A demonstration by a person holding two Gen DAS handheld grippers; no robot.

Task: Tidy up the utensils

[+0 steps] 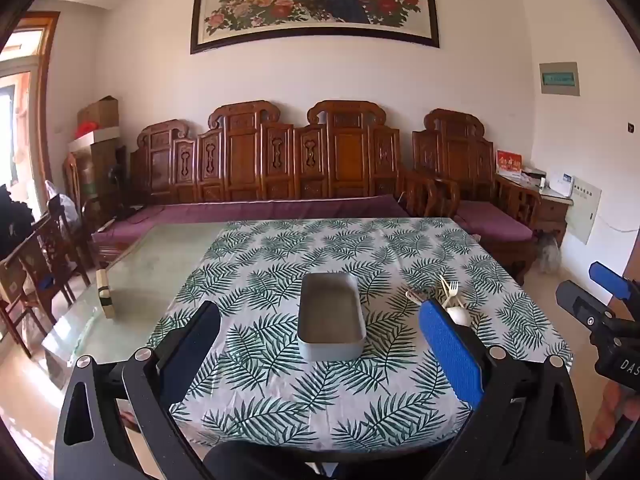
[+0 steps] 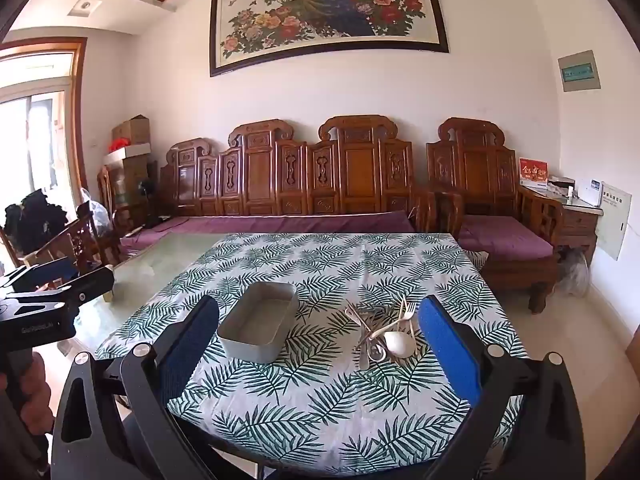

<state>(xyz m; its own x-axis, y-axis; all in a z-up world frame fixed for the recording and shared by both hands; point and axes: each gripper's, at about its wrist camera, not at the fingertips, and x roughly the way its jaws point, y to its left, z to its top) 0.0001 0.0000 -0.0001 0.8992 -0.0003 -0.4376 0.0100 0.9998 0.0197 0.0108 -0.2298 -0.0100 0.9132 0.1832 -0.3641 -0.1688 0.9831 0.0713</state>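
left gripper (image 1: 320, 344): black frame, textured blue pads, jaws spread wide, nothing between them, held above near table edge; base cut off by frame bottom
right gripper (image 2: 320, 340): same build, jaws spread wide, empty; in left view only partly seen at right edge
tablecloth: white fabric with green fern-leaf print (image 2: 328, 396), wrinkled, covers right part of glass tabletop (image 1: 160, 264)
tray: grey rectangular metal tray with rounded corners (image 1: 331, 316), empty, mid-cloth
utensils: tangled pile of pale plastic forks, metal pieces and a white spoon (image 2: 386, 330), on cloth just right of tray, apart from it; individual count unclear; in left view half hidden behind blue pad
far: carved brown wooden bench with purple cushion (image 1: 280, 184)
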